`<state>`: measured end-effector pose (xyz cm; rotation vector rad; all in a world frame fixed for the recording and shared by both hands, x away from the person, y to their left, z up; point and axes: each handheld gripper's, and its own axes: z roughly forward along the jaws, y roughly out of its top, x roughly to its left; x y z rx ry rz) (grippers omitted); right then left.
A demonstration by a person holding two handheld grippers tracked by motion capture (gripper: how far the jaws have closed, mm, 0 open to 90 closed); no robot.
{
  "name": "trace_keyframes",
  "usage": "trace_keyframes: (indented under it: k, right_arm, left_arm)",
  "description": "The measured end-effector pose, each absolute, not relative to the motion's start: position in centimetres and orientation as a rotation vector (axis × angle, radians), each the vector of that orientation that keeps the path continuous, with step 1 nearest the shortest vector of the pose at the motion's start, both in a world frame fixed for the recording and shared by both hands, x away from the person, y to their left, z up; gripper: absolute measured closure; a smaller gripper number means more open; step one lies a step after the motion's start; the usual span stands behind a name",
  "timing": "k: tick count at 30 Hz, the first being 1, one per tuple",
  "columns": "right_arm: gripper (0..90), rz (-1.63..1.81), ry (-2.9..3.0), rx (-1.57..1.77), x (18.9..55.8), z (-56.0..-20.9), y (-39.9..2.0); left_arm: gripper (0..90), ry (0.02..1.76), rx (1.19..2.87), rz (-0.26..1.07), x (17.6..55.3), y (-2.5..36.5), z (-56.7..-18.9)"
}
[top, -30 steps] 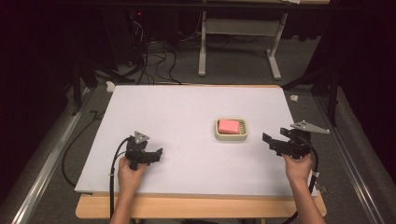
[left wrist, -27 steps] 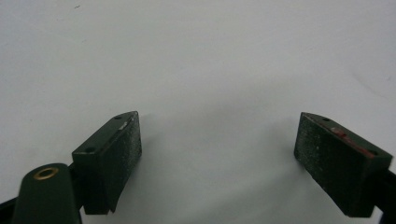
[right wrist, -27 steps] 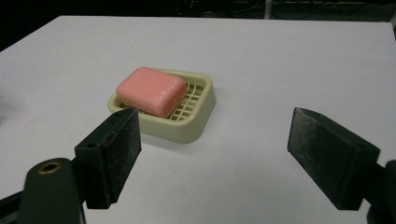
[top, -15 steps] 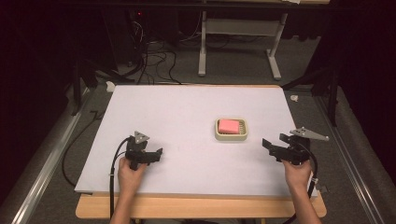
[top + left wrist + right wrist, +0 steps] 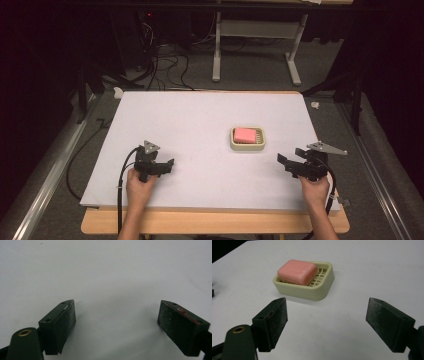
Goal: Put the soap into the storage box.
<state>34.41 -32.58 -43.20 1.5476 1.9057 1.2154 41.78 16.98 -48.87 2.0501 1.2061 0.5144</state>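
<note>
Nearest me, my left gripper (image 5: 167, 164) rests low on the white worktop (image 5: 200, 115), its jaws spread wide over bare surface with nothing between them. My right gripper (image 5: 325, 322) hovers at the worktop's right side, jaws likewise released and empty, aimed at the work ahead. Beyond them, near but apart, stands the cream soap dish (image 5: 322, 290), flat on the worktop right of centre. In it lies the pink soap bar (image 5: 297, 272), set toward one end so that the slotted floor shows beside it. I judge the bar light, rigid and probably slippery, with rounded edges that may squirt out of a hard pinch; its long flat sides, above the dish rim, offer the best hold. The dish looks stiff, light plastic and could slide if nudged.
</note>
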Motion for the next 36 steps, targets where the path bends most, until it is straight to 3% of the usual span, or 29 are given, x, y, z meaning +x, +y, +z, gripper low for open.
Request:
trace_keyframes:
  k: [36]
  right_arm:
    - [18.8, 1.077, 2.007, 1.532, 35.8, -47.0, -28.8]
  left_arm:
    - [15.6, 1.206, 2.051, 0.515, 41.8, 17.0, -48.9]
